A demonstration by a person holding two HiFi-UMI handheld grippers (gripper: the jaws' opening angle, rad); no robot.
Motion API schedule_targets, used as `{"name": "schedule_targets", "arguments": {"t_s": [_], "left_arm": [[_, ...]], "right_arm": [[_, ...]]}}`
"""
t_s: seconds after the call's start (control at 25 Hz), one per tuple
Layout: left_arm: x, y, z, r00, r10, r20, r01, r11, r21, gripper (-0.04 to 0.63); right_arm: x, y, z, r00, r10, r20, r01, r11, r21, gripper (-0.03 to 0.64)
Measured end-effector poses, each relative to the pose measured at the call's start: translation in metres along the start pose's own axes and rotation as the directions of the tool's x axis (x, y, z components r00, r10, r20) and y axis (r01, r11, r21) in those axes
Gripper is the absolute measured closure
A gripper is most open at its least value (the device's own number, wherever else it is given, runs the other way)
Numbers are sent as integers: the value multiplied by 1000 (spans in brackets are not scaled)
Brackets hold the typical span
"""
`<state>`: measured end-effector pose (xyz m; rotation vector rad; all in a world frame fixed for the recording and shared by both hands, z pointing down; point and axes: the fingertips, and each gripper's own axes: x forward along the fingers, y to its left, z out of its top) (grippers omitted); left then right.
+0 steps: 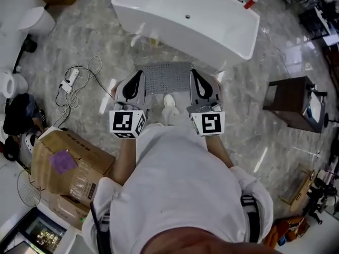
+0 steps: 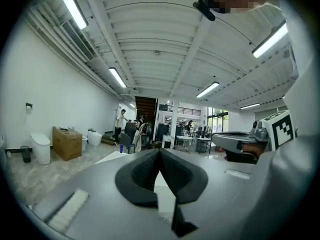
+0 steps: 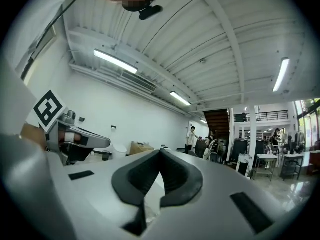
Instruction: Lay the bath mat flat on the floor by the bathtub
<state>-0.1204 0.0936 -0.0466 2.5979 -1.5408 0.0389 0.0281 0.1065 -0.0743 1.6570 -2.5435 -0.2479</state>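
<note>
Although apparently laid as asked, open to spoiling yet: with what looks like a white shoe [image 1: 169, 103] right at the near edge of the bath mat [image 1: 168, 77], could scuff or ruck that edge on a step forward, or push it askew from the bathtub [image 1: 185, 20]. Lies flat on the floor just beside the tub, well below and, in the head view, between left gripper [image 1: 139, 75] and right gripper [image 1: 194, 74]. Both closed tip to tip, gripping nothing, pointing level.
</note>
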Motion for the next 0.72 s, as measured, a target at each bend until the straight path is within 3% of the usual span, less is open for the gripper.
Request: {"name": "schedule_targets", "arguments": {"t_s": [0.32,0.72], "left_arm": [[-11,-12,11,999,-49,23,49,999,8,595],[-17,-9,12,999,-29,14,29,999,16,595]], "right_arm": [[-2,3,10,1000,-17,1,17,1000,5,617],[2,5,9,1000,-10,21,10,1000,27,617]]}}
